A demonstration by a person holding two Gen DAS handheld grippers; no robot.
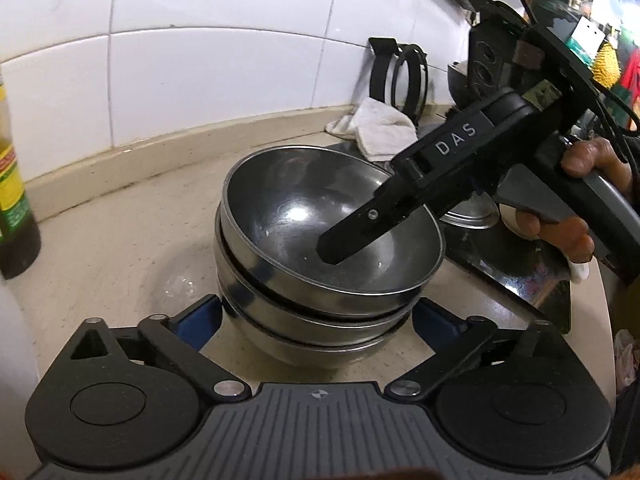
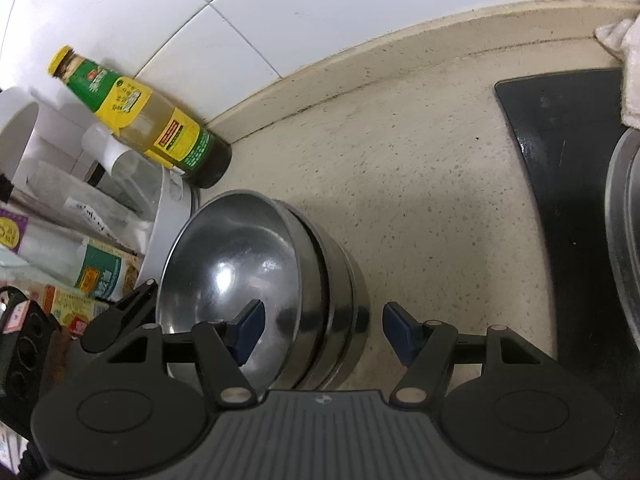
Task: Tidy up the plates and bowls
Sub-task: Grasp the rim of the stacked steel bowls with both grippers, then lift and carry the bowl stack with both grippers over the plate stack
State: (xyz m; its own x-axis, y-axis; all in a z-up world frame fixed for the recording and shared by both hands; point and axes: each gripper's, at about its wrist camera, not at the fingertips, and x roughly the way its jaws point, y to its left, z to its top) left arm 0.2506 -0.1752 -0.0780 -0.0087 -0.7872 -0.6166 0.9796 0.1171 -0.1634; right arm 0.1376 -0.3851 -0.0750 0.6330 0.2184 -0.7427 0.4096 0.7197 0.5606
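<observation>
A stack of three steel bowls (image 1: 280,288) stands on the beige counter; the top bowl (image 1: 304,208) sits tilted in it. My left gripper (image 1: 318,320) is open, its blue pads on either side of the stack's base. My right gripper (image 2: 324,332) is open and straddles the near rim of the bowl stack (image 2: 260,280): one finger (image 2: 248,330) is inside the top bowl, the other outside. In the left wrist view the right gripper's black finger (image 1: 360,228) reaches down into the top bowl.
A yellow-green sauce bottle (image 2: 144,116) stands by the tiled wall, with packets and boxes (image 2: 80,264) beside it. A white cloth (image 1: 380,128) lies near the wall. A black stovetop (image 2: 560,200) and a steel pot (image 2: 624,240) are to the right.
</observation>
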